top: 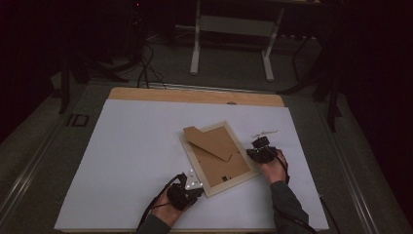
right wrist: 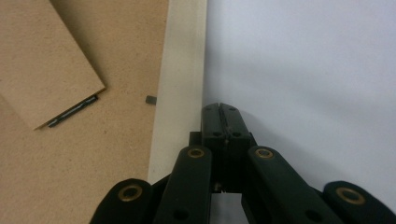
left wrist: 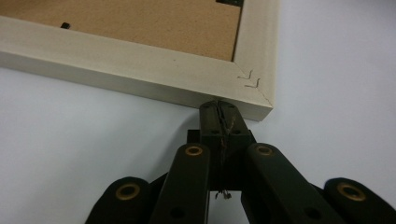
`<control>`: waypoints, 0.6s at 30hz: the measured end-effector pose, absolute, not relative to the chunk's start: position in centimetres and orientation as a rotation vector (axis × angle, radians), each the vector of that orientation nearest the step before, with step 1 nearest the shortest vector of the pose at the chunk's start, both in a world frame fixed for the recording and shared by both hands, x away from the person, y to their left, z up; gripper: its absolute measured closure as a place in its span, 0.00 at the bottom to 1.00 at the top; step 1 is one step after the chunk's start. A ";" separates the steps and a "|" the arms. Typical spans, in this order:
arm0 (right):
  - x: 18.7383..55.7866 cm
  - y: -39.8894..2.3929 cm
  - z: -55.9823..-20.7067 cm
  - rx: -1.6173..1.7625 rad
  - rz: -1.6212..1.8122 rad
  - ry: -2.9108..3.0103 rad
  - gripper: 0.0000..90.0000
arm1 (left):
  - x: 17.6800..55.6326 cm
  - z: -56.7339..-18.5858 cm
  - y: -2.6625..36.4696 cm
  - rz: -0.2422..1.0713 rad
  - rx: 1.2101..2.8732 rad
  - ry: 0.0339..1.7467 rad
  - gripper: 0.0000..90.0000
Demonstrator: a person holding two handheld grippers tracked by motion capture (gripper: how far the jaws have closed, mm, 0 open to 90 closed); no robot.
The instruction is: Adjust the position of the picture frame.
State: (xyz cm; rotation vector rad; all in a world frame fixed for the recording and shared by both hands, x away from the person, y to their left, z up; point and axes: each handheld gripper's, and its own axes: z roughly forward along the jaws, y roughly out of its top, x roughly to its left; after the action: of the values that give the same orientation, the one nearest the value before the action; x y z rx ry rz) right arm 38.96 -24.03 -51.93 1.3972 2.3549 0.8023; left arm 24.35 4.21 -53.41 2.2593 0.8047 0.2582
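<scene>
where two hand-held grippers meet, one frame

Picture frame lies face down, skewed, on the white sheet, brown stand flap up. Left gripper at its near corner, right gripper at its right edge. Small pale piece just beyond the right gripper.

The letters "ID" stand on the dark floor left of the table.
</scene>
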 end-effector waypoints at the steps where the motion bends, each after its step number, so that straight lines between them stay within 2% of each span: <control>1: 39.0 -23.9 -51.9 1.395 0.794 2.355 1.00 | 24.3 -53.4 4.2 0.252 2.258 0.800 1.00; 18: 40.3 -23.0 -51.8 1.405 0.779 2.355 1.00 | 23.7 -53.5 3.3 0.254 2.260 0.757 1.00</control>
State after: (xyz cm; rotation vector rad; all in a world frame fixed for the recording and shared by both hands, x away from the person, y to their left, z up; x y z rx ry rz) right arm 40.29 -23.00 -51.84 1.4054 2.3550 0.7786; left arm 23.69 3.27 -53.55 2.2601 0.7567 0.2538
